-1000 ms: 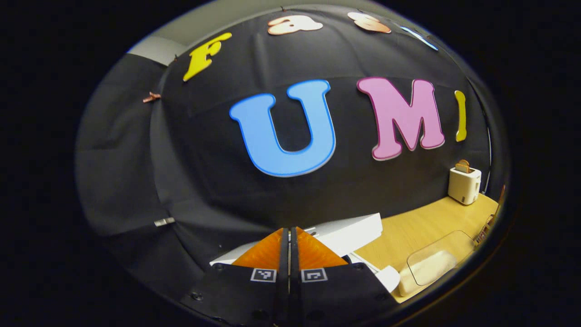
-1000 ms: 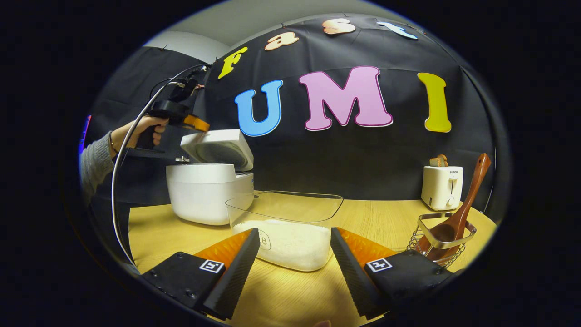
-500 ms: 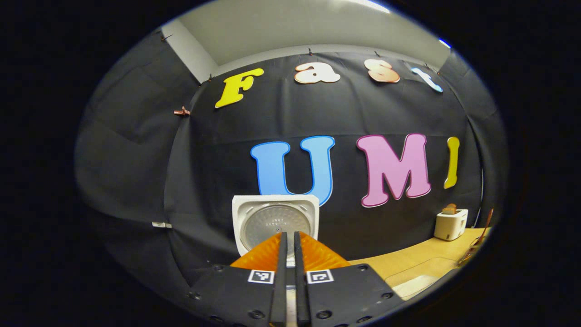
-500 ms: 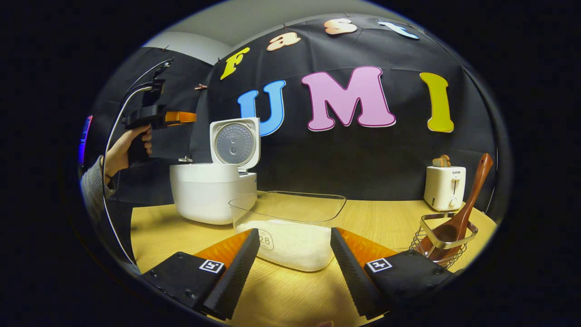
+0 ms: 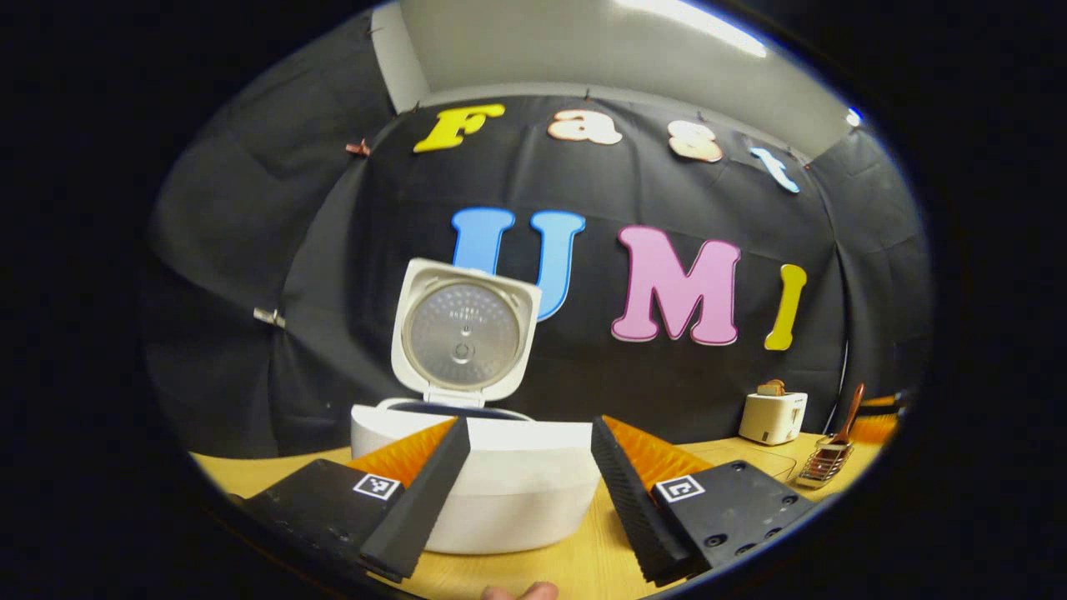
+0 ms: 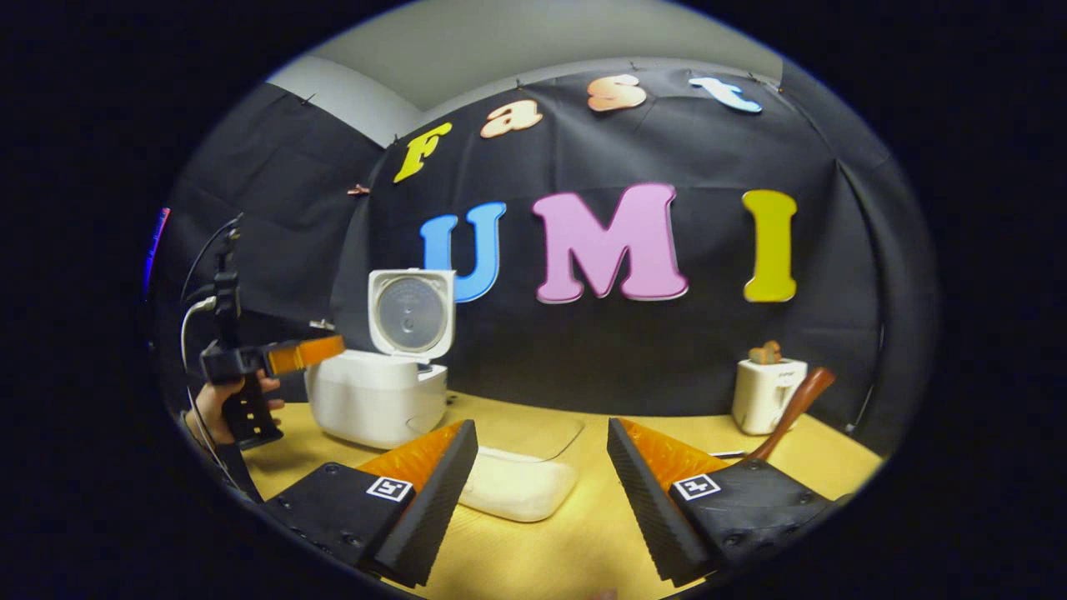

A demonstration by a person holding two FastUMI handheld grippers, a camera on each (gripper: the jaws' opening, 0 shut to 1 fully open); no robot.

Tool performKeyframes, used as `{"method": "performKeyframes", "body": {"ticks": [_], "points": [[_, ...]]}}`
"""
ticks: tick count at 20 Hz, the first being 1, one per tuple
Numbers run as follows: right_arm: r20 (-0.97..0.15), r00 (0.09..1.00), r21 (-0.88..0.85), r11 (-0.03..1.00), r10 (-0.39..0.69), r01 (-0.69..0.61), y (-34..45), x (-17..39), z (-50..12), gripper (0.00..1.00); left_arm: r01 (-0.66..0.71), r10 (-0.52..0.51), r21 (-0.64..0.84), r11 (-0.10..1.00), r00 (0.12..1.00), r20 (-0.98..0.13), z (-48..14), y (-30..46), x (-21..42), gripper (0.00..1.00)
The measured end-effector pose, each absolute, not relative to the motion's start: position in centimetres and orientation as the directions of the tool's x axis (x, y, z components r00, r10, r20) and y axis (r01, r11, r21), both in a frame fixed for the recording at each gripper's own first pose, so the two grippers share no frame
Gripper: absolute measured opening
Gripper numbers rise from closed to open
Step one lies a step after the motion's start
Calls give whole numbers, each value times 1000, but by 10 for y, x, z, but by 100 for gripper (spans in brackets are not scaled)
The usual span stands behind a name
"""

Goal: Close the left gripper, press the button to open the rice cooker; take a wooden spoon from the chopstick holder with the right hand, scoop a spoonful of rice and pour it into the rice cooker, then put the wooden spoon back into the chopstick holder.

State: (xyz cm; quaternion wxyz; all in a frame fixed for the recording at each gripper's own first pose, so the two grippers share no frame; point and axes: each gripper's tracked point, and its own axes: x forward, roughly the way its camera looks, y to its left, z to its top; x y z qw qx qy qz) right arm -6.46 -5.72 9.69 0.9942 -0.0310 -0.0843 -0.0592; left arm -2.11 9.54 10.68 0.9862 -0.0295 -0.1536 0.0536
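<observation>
The white rice cooker (image 5: 500,492) stands on the wooden table with its lid (image 5: 463,333) swung upright. My left gripper (image 5: 525,500) is open, level with the cooker's front and a little short of it, holding nothing. In the right gripper view the cooker (image 6: 375,400) is at the left, and the left gripper (image 6: 333,346) hangs beside it in a person's hand (image 6: 221,404). A clear tub of rice (image 6: 521,483) lies ahead of my open, empty right gripper (image 6: 542,500). The wooden spoon (image 6: 792,408) leans at the right; its holder (image 5: 824,463) is a wire basket.
A white toaster (image 6: 765,392) with bread in it stands at the back right near the wall, and appears as the toaster (image 5: 771,415) in the left gripper view. The wooden table (image 6: 583,533) runs under both grippers. A cable (image 6: 196,308) trails from the left gripper.
The cooker's lid rose to fully upright. My left gripper went from shut to open and dropped back in front of the cooker. The right gripper view tilted up and drew back from the rice tub.
</observation>
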Motion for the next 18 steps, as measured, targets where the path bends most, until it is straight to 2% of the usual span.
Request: {"method": "performKeyframes", "body": {"ticks": [3, 6, 10, 14, 15, 16, 18], "points": [[113, 962, -37, 966, -250, 255, -110, -84, 98, 97, -98, 93, 2, 995, 951, 293, 99, 83, -35, 95], [29, 937, 29, 937, -348, 347, -162, -89, 83, 97, -4, 10, -21, 1000, 958, 286, 98, 57, -47, 95], [-54, 922, 158, 908, -383, 387, -194, -73, 60, 97, 62, -55, -24, 998, 976, 212, 75, 45, -40, 95], [-87, 910, 174, 893, -406, 416, -217, -52, 55, 96, 96, -94, -5, 995, 987, 133, 46, 37, -31, 95], [-92, 904, 172, 888, -417, 427, -224, -47, 56, 96, 98, -96, -5, 995, 989, 116, 38, 35, -27, 91], [-100, 900, 183, 882, -423, 435, -229, -40, 54, 96, 95, -95, -1, 995, 991, 97, 32, 35, -25, 95], [-132, 892, 217, 866, -431, 451, -237, -32, 49, 81, 82, -82, 11, 997, 994, 74, 22, 38, -20, 95]]}}
